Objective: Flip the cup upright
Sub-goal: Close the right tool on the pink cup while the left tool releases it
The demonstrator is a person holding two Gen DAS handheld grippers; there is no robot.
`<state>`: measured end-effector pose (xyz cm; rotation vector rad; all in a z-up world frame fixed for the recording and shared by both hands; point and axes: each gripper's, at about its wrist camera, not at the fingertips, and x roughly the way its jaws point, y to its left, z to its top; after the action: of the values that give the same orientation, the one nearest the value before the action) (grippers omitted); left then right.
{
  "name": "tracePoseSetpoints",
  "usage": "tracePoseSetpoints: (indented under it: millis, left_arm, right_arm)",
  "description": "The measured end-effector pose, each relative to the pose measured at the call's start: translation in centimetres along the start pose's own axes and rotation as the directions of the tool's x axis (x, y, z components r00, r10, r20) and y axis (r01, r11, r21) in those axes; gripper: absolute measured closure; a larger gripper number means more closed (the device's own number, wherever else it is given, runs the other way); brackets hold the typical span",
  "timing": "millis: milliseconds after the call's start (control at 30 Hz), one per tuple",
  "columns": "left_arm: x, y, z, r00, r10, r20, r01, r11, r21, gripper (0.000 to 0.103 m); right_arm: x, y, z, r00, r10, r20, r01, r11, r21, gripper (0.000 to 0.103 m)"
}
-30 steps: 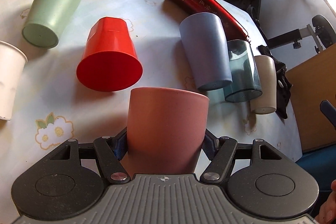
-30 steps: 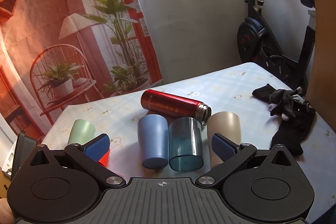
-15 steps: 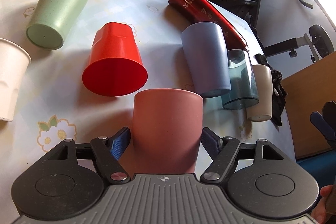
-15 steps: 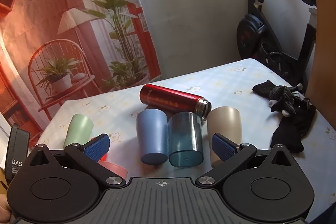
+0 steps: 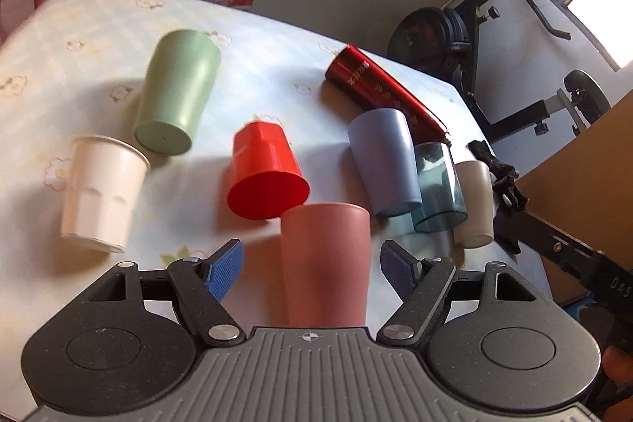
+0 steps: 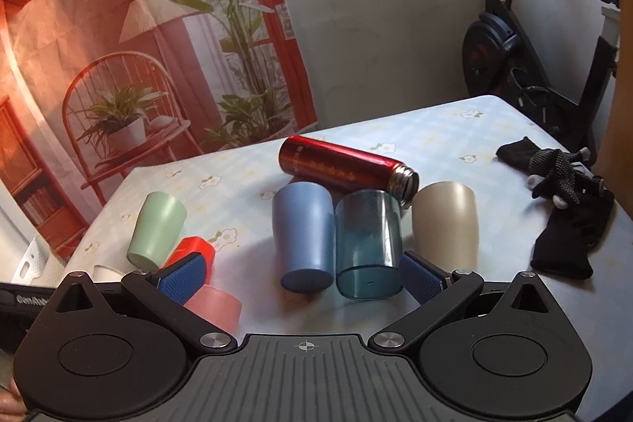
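A pink cup (image 5: 325, 263) stands upside down on the table between the fingers of my left gripper (image 5: 312, 265). The jaws are open, with a gap on each side of the cup. The pink cup also shows low left in the right wrist view (image 6: 215, 307). My right gripper (image 6: 302, 275) is open and empty, held above the near table edge, in front of a blue cup (image 6: 304, 232) and a teal see-through cup (image 6: 368, 244).
On the flowered tablecloth (image 5: 257, 38) stand a red cup (image 5: 265, 175), a green cup (image 5: 176, 91), a white cup (image 5: 101, 190), a beige cup (image 5: 472, 204). A red flask (image 5: 379, 93) lies on its side. Black gloves (image 6: 565, 208) lie at the right edge.
My left gripper has opened and let go of the pink cup, and has drawn back and tilted up. The right gripper has barely moved.
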<state>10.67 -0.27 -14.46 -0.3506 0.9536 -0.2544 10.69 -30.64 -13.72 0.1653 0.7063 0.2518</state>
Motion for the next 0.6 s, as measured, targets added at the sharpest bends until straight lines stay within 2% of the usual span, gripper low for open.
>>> tracePoseSetpoints:
  millis: [133,300,467,600]
  left_arm:
    - [-3.1,0.7,0.2,0.989,0.095,0.11,-0.099,0.994,0.033,0.025]
    - [-6.2,2.1,0.3,0.95,0.22,0.224,-0.234,0.971,0.038,0.025]
    - [-7.9,3.5,0.2,0.914,0.298,0.275,-0.31,0.951,-0.001,0.025]
    - [-8.5,4.7,0.3,0.9,0.331,0.283,-0.331,0.942,-0.051,0.025]
  right_arm:
    - [2.2,2.1,-0.5,0.997,0.038,-0.068,-0.043,0.996,-0.076,0.0]
    - [5.1,4.9,-1.5,0.985,0.088,-0.151,-0.109,0.984,-0.14,0.001]
    - [7.6,7.3,-2.5,0.972,0.094,-0.213,-0.134,0.974,-0.181,0.001]
    - [9.4,8.2,-2.4,0.962,0.107,-0.253,-0.152,0.974,-0.166,0.002]
